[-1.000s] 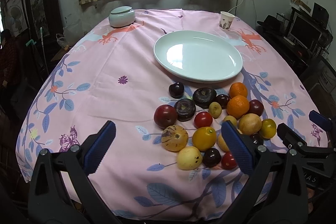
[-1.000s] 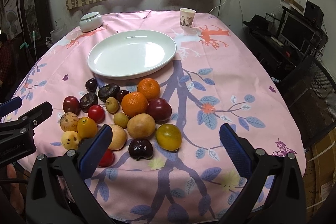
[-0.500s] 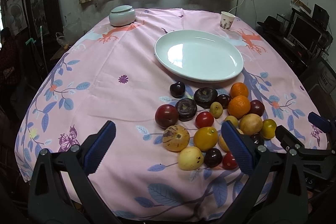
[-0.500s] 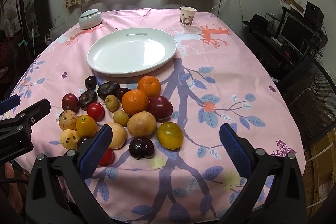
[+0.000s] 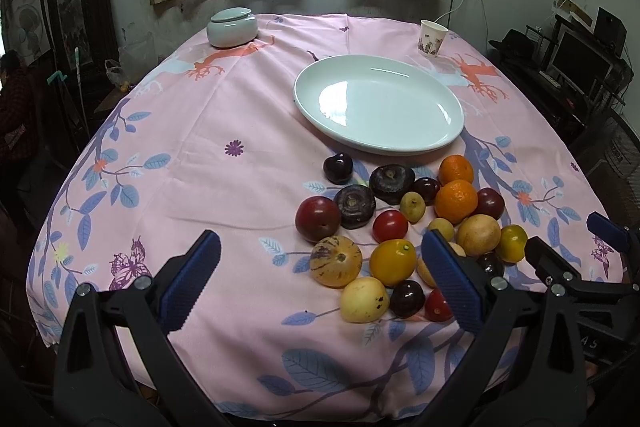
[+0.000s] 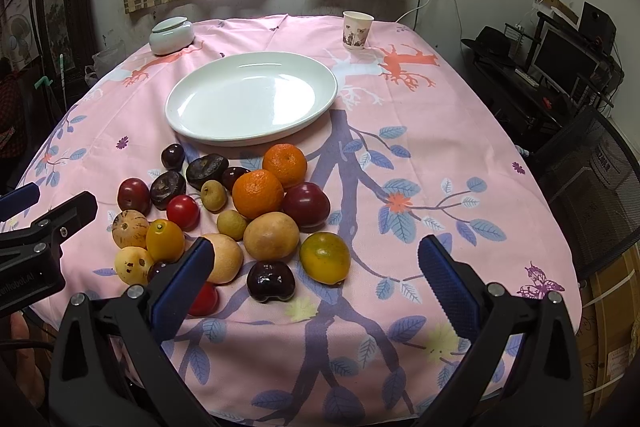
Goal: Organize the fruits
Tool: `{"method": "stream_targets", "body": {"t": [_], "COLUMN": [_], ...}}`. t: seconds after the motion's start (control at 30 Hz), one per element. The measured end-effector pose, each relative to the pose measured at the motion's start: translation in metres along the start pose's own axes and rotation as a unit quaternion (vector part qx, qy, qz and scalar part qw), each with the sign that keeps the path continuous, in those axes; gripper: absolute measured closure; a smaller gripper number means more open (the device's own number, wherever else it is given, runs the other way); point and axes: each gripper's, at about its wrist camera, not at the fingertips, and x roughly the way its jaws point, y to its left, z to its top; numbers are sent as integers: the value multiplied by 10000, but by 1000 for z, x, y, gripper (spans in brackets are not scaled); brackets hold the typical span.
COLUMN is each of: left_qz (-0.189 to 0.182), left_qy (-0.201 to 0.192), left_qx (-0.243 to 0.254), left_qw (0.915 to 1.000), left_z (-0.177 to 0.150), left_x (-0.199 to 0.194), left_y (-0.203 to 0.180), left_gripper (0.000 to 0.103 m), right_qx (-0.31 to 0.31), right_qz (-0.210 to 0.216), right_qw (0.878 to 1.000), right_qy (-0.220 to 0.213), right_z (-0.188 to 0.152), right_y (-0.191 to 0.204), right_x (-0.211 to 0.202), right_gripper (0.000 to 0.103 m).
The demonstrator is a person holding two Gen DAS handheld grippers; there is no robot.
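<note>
Pink-clothed bench [image 5: 248, 187] barely shifted since earlier. Left gripper [image 5: 320, 281] and right gripper [image 6: 312, 283] still hovering, fingers [image 5: 192, 279] spread, released. Fruits [image 6: 256, 195] heaped just beyond the fingers, short of white plate [image 6: 320, 107].

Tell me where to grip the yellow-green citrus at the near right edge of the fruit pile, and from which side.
Grip the yellow-green citrus across its widest middle, coming from the near side with the right gripper, which is open. It is round, so a lower or higher pinch would probably slip. Its right flank faces bare cloth; the dark plum crowds its left.
</note>
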Motion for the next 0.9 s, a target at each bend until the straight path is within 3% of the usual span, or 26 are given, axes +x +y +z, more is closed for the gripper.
{"method": "stream_targets", "body": {"t": [0.9], "left_qz": [-26], "left_qy": [65], "left_qx": [33], "left_qw": [10000], "left_z": [-5], "left_x": [6], "left_y": [-2], "left_gripper": [2], "right_qx": [47], "right_qz": [4], "right_qw": [10000], "right_qy": [26], "right_z": [-2], "right_y": [-1], "right_x": [2], "right_gripper": [1]}}
